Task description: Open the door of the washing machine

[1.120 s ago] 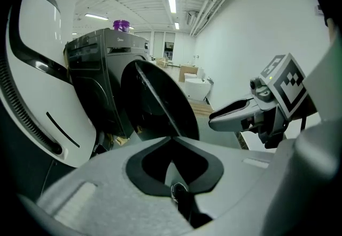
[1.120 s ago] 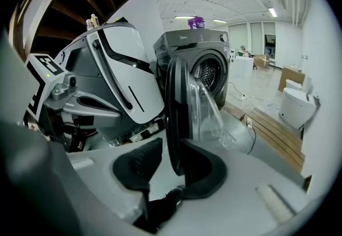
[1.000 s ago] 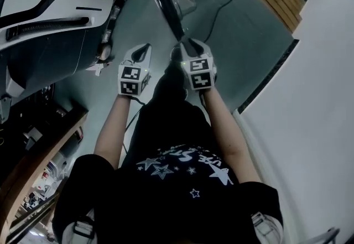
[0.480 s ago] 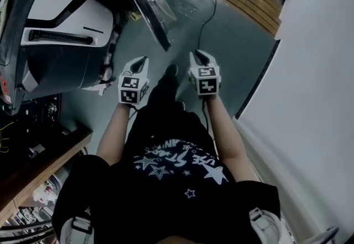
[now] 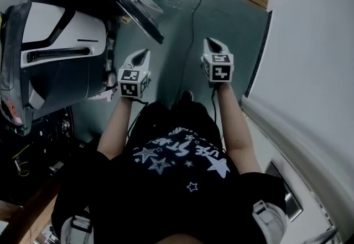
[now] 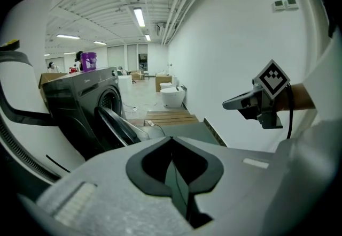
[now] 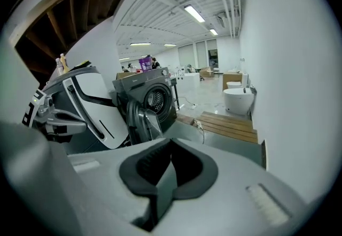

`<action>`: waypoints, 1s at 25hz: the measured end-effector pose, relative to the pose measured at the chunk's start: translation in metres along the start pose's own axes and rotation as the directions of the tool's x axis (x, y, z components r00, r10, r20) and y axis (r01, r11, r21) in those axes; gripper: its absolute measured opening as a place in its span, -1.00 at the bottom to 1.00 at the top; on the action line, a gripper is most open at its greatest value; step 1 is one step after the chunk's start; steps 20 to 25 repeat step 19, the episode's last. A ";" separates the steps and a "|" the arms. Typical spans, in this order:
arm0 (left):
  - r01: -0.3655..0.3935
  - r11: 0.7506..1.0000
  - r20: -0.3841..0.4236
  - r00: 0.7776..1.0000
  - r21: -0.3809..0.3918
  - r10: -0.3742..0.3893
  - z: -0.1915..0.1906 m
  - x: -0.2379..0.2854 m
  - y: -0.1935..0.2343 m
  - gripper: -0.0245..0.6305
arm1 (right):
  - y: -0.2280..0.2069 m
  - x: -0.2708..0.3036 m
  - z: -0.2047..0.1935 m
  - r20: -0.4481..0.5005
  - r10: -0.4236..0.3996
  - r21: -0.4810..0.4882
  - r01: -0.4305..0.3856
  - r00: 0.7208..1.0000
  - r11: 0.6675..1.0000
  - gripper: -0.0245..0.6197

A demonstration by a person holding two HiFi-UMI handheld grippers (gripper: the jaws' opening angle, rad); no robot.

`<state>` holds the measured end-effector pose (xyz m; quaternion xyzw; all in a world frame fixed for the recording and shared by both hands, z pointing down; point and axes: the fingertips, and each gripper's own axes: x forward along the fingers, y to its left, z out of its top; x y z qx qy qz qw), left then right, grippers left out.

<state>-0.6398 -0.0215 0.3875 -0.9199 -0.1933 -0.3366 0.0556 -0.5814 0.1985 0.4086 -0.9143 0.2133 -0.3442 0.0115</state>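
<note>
While the door (image 5: pixel 139 11) stands open at upper left, the left gripper (image 5: pixel 142 55) is clenched empty. The right gripper (image 5: pixel 212 43) has just been closing, jaws together on nothing.

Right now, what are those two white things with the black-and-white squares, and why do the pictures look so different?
They are hand-held grippers, tools with two pinching jaws. A person holds the left gripper and the right gripper. One picture comes from a camera on the person's head, looking down; the other two come from cameras on the grippers. Both grippers are shut and empty; the right one's jaws have just closed on nothing. Ahead stands the washing machine, its door swung open.
</note>
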 end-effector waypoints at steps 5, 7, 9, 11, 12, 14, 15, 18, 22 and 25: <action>0.067 0.998 -0.001 0.998 0.011 -0.067 -0.021 -0.020 -0.007 -0.89 | 0.006 -0.025 -0.032 -0.039 -0.065 0.061 0.067 0.997 0.996 -0.91; 0.080 0.997 0.008 0.997 0.002 -0.080 -0.029 -0.034 -0.004 -0.89 | 0.017 -0.036 -0.037 -0.035 -0.079 0.069 0.081 0.996 0.994 -0.91; 0.086 0.996 0.015 0.996 0.001 -0.086 -0.037 -0.050 0.005 -0.89 | 0.030 -0.046 -0.037 -0.019 -0.094 0.066 0.095 0.995 0.993 -0.91; 0.087 0.996 0.025 0.996 0.005 -0.087 -0.044 -0.064 0.015 -0.89 | 0.046 -0.053 -0.036 0.000 -0.104 0.055 0.104 0.995 0.993 -0.91; 0.088 0.996 0.031 0.996 0.006 -0.088 -0.047 -0.071 0.019 -0.89 | 0.055 -0.057 -0.036 0.007 -0.105 0.047 0.104 0.994 0.993 -0.91; 0.090 0.996 0.040 0.995 0.005 -0.090 -0.054 -0.086 0.026 -0.89 | 0.075 -0.065 -0.037 0.017 -0.101 0.028 0.100 0.995 0.995 -0.91; 0.091 0.996 0.043 0.995 0.004 -0.092 -0.059 -0.094 0.028 -0.89 | 0.085 -0.069 -0.039 0.018 -0.098 0.022 0.097 0.995 0.995 -0.91; 0.094 0.996 0.046 0.995 -0.002 -0.094 -0.072 -0.117 0.035 -0.89 | 0.113 -0.083 -0.048 0.013 -0.092 0.022 0.092 0.996 0.996 -0.91; 0.095 0.995 0.048 0.994 -0.005 -0.095 -0.077 -0.125 0.037 -0.89 | 0.122 -0.088 -0.050 0.013 -0.092 0.026 0.091 0.996 0.996 -0.91; 0.095 0.995 0.048 0.994 -0.005 -0.095 -0.077 -0.125 0.037 -0.89 | 0.122 -0.088 -0.050 0.013 -0.092 0.026 0.091 0.996 0.996 -0.91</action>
